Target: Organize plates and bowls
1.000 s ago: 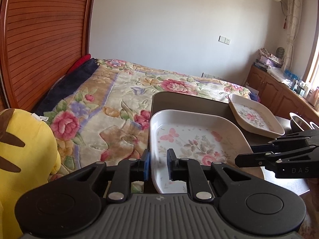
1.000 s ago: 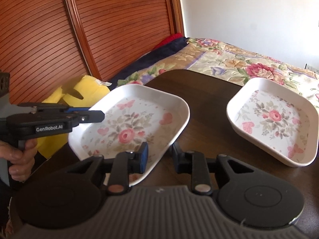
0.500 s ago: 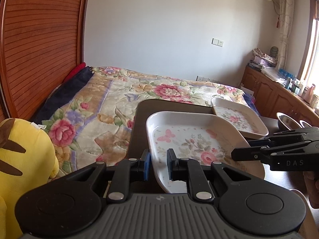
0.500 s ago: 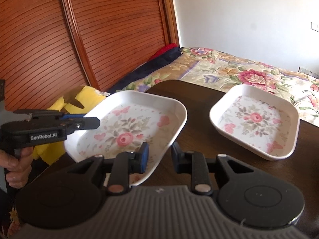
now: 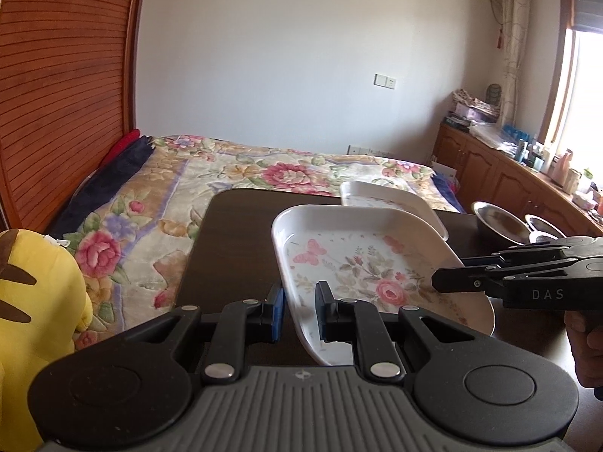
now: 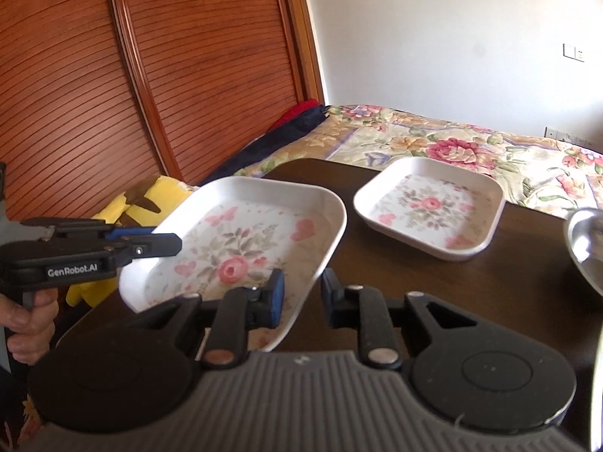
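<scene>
A large white square plate with roses and butterflies (image 5: 361, 263) hangs tilted above the dark table (image 5: 233, 233). My left gripper (image 5: 300, 310) is shut on its near-left rim. My right gripper (image 6: 301, 293) is shut on the opposite rim of the same plate (image 6: 241, 241). Each gripper shows in the other's view: the right gripper (image 5: 444, 282) at the plate's right edge, the left gripper (image 6: 150, 243) at its left edge. A smaller matching plate (image 6: 429, 203) lies flat on the table behind, partly hidden behind the big plate in the left wrist view (image 5: 380, 196).
Two metal bowls (image 5: 497, 220) (image 5: 542, 226) stand at the table's right end, one bowl (image 6: 588, 248) at the right wrist view's edge. A yellow plush toy (image 5: 34, 301) sits left of the table. A floral bed (image 5: 226, 173) lies beyond, wooden cabinets (image 5: 508, 177) to the right.
Both grippers have drawn back and up with the large plate held between them. The smaller plate now looks farther away, and the metal bowls have come into view.
</scene>
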`<action>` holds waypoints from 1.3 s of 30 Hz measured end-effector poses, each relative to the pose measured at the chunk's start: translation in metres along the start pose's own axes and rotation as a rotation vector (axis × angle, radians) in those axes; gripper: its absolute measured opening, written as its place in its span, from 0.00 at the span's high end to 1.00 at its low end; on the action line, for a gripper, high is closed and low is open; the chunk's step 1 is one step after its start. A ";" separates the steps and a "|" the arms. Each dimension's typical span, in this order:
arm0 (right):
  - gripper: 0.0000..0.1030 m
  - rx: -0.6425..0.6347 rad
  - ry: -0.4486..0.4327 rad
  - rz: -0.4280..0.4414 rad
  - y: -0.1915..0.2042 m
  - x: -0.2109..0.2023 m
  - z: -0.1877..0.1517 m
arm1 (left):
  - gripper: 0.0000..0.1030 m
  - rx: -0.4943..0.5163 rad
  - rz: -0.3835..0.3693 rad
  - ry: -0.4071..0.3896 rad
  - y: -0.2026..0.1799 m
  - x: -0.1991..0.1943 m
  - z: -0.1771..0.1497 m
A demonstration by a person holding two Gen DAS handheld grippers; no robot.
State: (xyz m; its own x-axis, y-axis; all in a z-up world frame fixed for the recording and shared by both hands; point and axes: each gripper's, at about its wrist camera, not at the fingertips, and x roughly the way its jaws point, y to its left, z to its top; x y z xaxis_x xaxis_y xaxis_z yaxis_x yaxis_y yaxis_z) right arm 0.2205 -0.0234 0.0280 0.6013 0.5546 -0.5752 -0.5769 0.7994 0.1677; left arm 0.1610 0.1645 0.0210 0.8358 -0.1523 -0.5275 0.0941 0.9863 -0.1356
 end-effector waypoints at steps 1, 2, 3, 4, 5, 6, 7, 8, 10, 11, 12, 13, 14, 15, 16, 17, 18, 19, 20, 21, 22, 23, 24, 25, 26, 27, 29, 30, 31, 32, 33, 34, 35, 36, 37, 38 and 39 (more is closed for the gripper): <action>0.78 0.002 -0.002 -0.003 0.000 -0.004 -0.003 | 0.84 0.003 -0.005 0.000 -0.004 -0.002 -0.002; 0.78 0.002 -0.004 -0.006 0.000 -0.008 -0.006 | 0.84 0.005 -0.009 0.002 -0.007 -0.004 -0.004; 0.78 0.000 -0.005 -0.010 0.000 -0.012 -0.009 | 0.84 0.008 -0.014 0.003 -0.010 -0.006 -0.006; 0.78 -0.002 -0.007 -0.016 0.001 -0.015 -0.012 | 0.84 0.010 -0.019 0.005 -0.013 -0.008 -0.008; 0.78 -0.004 -0.008 -0.020 0.000 -0.019 -0.015 | 0.84 0.012 -0.024 0.007 -0.015 -0.010 -0.010; 0.78 -0.006 -0.009 -0.024 0.000 -0.023 -0.019 | 0.84 0.013 -0.027 0.009 -0.018 -0.011 -0.012; 0.78 -0.006 -0.010 -0.027 0.000 -0.026 -0.021 | 0.84 0.016 -0.029 0.013 -0.022 -0.013 -0.015; 0.78 -0.004 -0.011 -0.031 0.000 -0.029 -0.024 | 0.84 0.018 -0.033 0.016 -0.025 -0.014 -0.018; 0.78 0.003 -0.014 -0.034 -0.001 -0.034 -0.029 | 0.84 0.020 -0.041 0.024 -0.030 -0.016 -0.022; 0.78 0.006 -0.014 -0.034 -0.002 -0.037 -0.032 | 0.84 0.021 -0.045 0.028 -0.032 -0.017 -0.024; 0.78 0.008 -0.014 -0.036 -0.002 -0.039 -0.035 | 0.84 0.022 -0.049 0.031 -0.034 -0.019 -0.026; 0.78 0.011 -0.013 -0.037 -0.003 -0.041 -0.037 | 0.84 0.023 -0.053 0.034 -0.037 -0.020 -0.028; 0.78 0.013 -0.013 -0.037 -0.003 -0.043 -0.039 | 0.84 0.023 -0.056 0.036 -0.038 -0.021 -0.030; 0.78 0.013 -0.014 -0.037 -0.003 -0.046 -0.041 | 0.84 0.023 -0.058 0.038 -0.040 -0.023 -0.032; 0.78 0.013 -0.014 -0.038 -0.002 -0.048 -0.044 | 0.84 0.024 -0.061 0.040 -0.042 -0.024 -0.034; 0.78 0.013 -0.014 -0.039 -0.002 -0.050 -0.047 | 0.84 0.022 -0.064 0.042 -0.043 -0.025 -0.035; 0.78 0.012 -0.014 -0.039 -0.001 -0.052 -0.049 | 0.84 0.023 -0.066 0.043 -0.045 -0.027 -0.037; 0.78 0.011 -0.013 -0.040 -0.001 -0.054 -0.052 | 0.84 0.025 -0.067 0.044 -0.046 -0.029 -0.038; 0.78 0.010 -0.012 -0.040 0.000 -0.055 -0.055 | 0.84 0.025 -0.067 0.046 -0.048 -0.029 -0.039; 0.78 0.008 -0.012 -0.040 0.001 -0.057 -0.057 | 0.84 0.026 -0.068 0.048 -0.049 -0.030 -0.040; 0.78 0.007 -0.012 -0.041 0.001 -0.058 -0.059 | 0.84 0.027 -0.069 0.049 -0.050 -0.031 -0.041; 0.78 0.007 -0.014 -0.041 0.001 -0.060 -0.062 | 0.84 0.029 -0.070 0.049 -0.051 -0.033 -0.042; 0.78 0.010 -0.015 -0.041 0.001 -0.061 -0.064 | 0.84 0.031 -0.070 0.051 -0.051 -0.034 -0.044; 0.78 0.012 -0.017 -0.039 0.001 -0.062 -0.065 | 0.84 0.034 -0.070 0.052 -0.053 -0.035 -0.045; 0.78 0.014 -0.018 -0.038 0.001 -0.063 -0.066 | 0.84 0.035 -0.071 0.054 -0.054 -0.036 -0.046; 0.78 0.016 -0.019 -0.037 0.001 -0.065 -0.068 | 0.84 0.035 -0.072 0.058 -0.054 -0.037 -0.047; 0.78 0.017 -0.022 -0.034 0.002 -0.068 -0.071 | 0.84 0.037 -0.073 0.065 -0.055 -0.038 -0.049; 0.78 0.019 -0.022 -0.032 0.002 -0.069 -0.073 | 0.84 0.038 -0.073 0.067 -0.055 -0.039 -0.050; 0.78 0.021 -0.021 -0.031 0.002 -0.070 -0.074 | 0.84 0.039 -0.073 0.069 -0.056 -0.039 -0.051; 0.78 0.022 -0.019 -0.029 0.002 -0.071 -0.076 | 0.84 0.039 -0.074 0.069 -0.056 -0.040 -0.053; 0.78 0.020 -0.018 -0.029 0.003 -0.071 -0.077 | 0.84 0.039 -0.075 0.069 -0.057 -0.042 -0.054; 0.78 0.019 -0.016 -0.029 0.003 -0.072 -0.079 | 0.84 0.038 -0.076 0.070 -0.057 -0.042 -0.055; 0.78 0.017 -0.015 -0.030 0.004 -0.074 -0.081 | 0.84 0.038 -0.077 0.071 -0.058 -0.043 -0.056; 0.78 0.012 -0.014 -0.032 0.005 -0.075 -0.082 | 0.84 0.039 -0.078 0.073 -0.058 -0.043 -0.057; 0.78 0.008 -0.015 -0.034 0.006 -0.076 -0.083 | 0.84 0.042 -0.078 0.075 -0.059 -0.043 -0.058; 0.78 0.006 -0.016 -0.034 0.007 -0.077 -0.084 | 0.84 0.043 -0.077 0.077 -0.060 -0.043 -0.059; 0.78 0.006 -0.017 -0.034 0.006 -0.078 -0.084 | 0.84 0.044 -0.077 0.079 -0.060 -0.043 -0.060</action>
State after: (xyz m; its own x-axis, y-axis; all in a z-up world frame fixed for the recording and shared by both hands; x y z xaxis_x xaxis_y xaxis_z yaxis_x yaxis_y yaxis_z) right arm 0.1231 -0.0809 0.0063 0.6299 0.5306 -0.5671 -0.5527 0.8193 0.1526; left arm 0.0866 0.1082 0.0018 0.7800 -0.2304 -0.5819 0.1816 0.9731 -0.1418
